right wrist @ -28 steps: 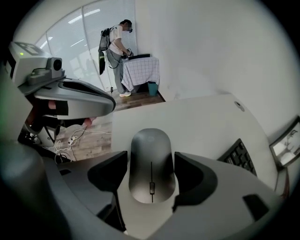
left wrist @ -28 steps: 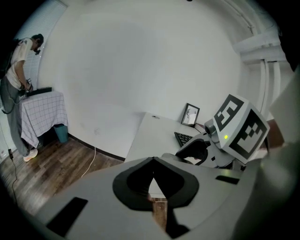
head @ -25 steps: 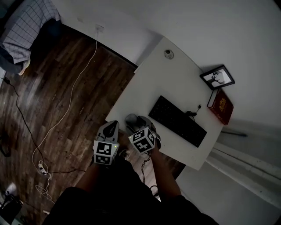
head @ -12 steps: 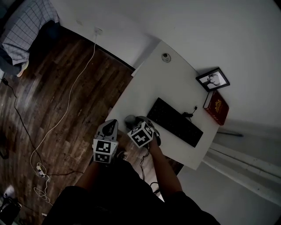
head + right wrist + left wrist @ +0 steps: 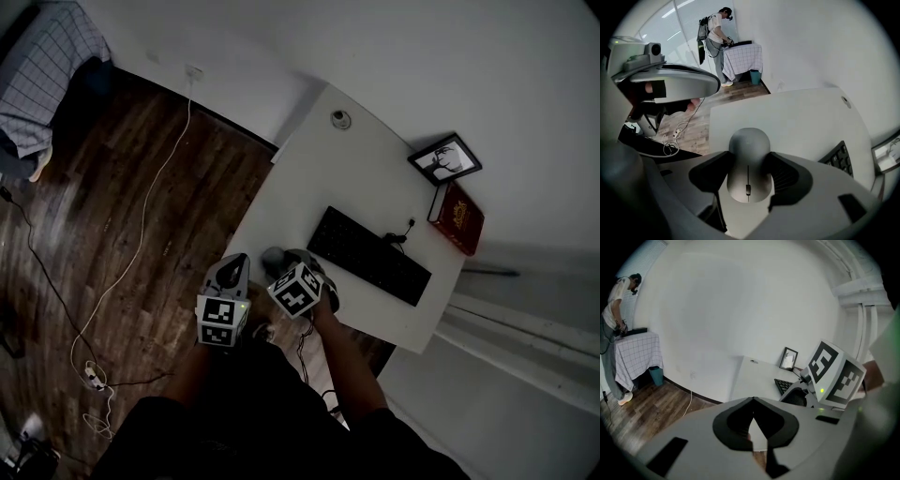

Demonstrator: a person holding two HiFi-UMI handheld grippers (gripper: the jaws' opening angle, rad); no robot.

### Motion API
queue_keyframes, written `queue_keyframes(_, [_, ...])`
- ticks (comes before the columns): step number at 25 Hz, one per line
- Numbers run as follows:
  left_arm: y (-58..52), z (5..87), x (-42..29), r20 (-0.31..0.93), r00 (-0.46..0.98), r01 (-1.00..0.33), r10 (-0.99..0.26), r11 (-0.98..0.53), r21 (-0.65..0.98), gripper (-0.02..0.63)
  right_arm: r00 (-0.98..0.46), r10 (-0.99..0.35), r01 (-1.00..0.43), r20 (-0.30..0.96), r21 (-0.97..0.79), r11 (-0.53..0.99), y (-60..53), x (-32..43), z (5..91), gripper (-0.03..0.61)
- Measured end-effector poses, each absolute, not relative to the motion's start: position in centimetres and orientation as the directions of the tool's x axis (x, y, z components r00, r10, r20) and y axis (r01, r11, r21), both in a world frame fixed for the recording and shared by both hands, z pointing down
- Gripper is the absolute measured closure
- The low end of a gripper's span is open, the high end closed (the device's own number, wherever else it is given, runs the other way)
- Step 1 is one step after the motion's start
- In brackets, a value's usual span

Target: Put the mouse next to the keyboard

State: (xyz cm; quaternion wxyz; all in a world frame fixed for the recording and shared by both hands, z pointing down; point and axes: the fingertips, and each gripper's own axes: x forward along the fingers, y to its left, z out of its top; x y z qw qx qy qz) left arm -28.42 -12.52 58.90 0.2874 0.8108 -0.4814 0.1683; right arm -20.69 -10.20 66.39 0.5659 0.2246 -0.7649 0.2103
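In the head view, the wooden floor (image 5: 112,216) is seen at the left. The left gripper (image 5: 236,267) is held just off the near-left edge of the white surface (image 5: 347,178); its jaws are closed together with nothing between them. The mouse (image 5: 749,164) is located on the near-left corner of the surface, between the jaws of the right gripper (image 5: 749,161), which are closing, and the pads are seen against both of its sides. The keyboard (image 5: 368,255) is laid further right, near the mouse but apart from it. A picture frame (image 5: 444,158) and a red book (image 5: 457,217) are placed at the far right edge
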Motion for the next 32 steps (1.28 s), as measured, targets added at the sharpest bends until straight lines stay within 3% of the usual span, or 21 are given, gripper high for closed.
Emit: queue_keyframes(32, [-13.9,58.6,-26.0,0.543,0.56,-0.826,-0.626,-0.476,0.303,0.614,-0.284,-0.334,-0.723,0.899,0.028,0.69,-13.6,-18.5,62.0,0.299])
